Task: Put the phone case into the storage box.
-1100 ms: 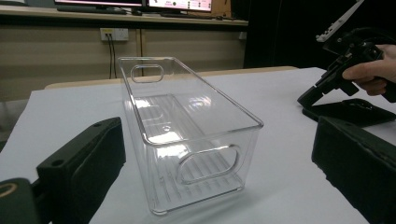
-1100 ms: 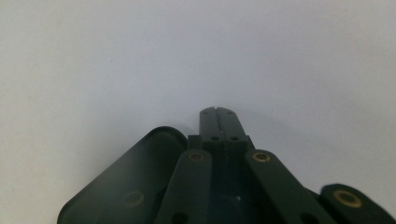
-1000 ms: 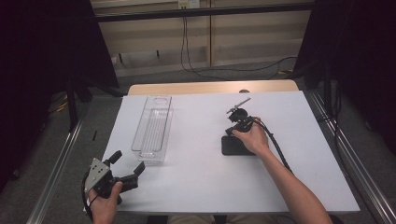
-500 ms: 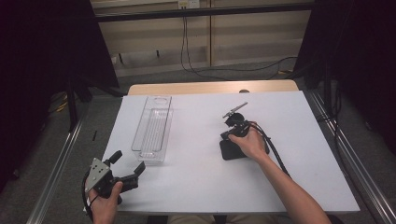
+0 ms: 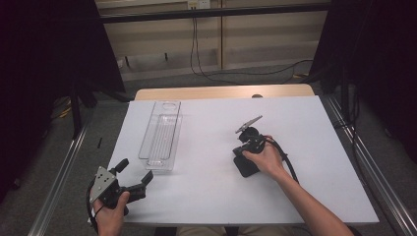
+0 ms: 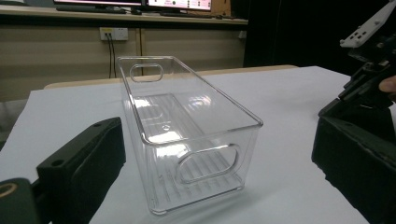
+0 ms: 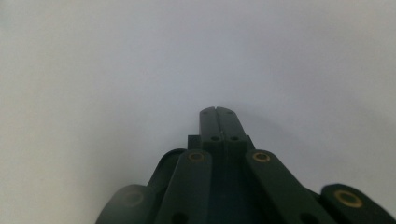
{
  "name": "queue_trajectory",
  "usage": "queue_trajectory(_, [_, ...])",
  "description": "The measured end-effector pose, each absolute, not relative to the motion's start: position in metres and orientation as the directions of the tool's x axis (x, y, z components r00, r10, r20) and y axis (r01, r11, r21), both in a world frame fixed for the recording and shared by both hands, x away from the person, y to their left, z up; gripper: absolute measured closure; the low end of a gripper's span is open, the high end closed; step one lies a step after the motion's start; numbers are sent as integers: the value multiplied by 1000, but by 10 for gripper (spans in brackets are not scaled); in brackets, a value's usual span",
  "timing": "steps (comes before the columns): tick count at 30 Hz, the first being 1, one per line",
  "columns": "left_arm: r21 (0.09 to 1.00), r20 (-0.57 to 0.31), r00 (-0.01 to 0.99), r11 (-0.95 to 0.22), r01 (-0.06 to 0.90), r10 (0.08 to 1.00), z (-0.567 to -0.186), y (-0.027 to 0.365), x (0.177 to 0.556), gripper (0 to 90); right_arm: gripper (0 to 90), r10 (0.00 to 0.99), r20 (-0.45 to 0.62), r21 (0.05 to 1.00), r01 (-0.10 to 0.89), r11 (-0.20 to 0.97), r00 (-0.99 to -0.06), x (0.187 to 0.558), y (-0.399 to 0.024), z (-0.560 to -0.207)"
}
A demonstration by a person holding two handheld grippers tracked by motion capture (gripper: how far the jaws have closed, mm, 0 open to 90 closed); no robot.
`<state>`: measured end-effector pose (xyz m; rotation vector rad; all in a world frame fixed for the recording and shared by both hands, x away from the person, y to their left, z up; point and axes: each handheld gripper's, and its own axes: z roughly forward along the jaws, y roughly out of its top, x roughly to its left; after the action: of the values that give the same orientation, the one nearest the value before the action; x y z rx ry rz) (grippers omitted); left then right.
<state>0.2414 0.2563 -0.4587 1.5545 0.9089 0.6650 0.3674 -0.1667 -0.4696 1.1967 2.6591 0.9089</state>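
A clear plastic bin (image 5: 161,140) is sitting on the white desk (image 5: 305,128), left of the middle, its long side running away from the person and its inside empty. In the left gripper view the bin (image 6: 187,135) is standing upright just ahead of the jaws, one handle cut-out facing the camera and another at the far end.

The left hand-held gripper (image 5: 133,177) is resting near the front left corner of the desk, gripped from behind by the person's left hand (image 5: 110,209). Its jaws are standing wide apart and grasping nothing — they are pointing toward the near end of the bin, close to it but not touching.

The right hand-held gripper (image 5: 244,164) is lying to the right of the middle of the desk, well apart from the bin, with the person's right hand (image 5: 265,157) wrapped over it and a black cable (image 5: 287,160) trailing back along the forearm. In the right gripper view this hand-held gripper (image 7: 215,109) is pointing down at bare white desk, its two jaws clenched flat against each other with nothing between them. The same gripper is showing at the right edge of the left gripper view.
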Motion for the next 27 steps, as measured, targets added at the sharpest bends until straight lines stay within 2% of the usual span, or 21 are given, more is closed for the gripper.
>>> queue_trajectory(17, [980, -62, 538, -49, 191, 841, -459, 257, 242, 29, 900, 663, 172, 563, 625, 541, -729, 334, -163, -470])
queue_trajectory(27, [981, -68, 538, -41, 189, 840, -459, 256, 241, 29, 900, 656, 187, 557, 629, 542, -731, 309, -178, -469])
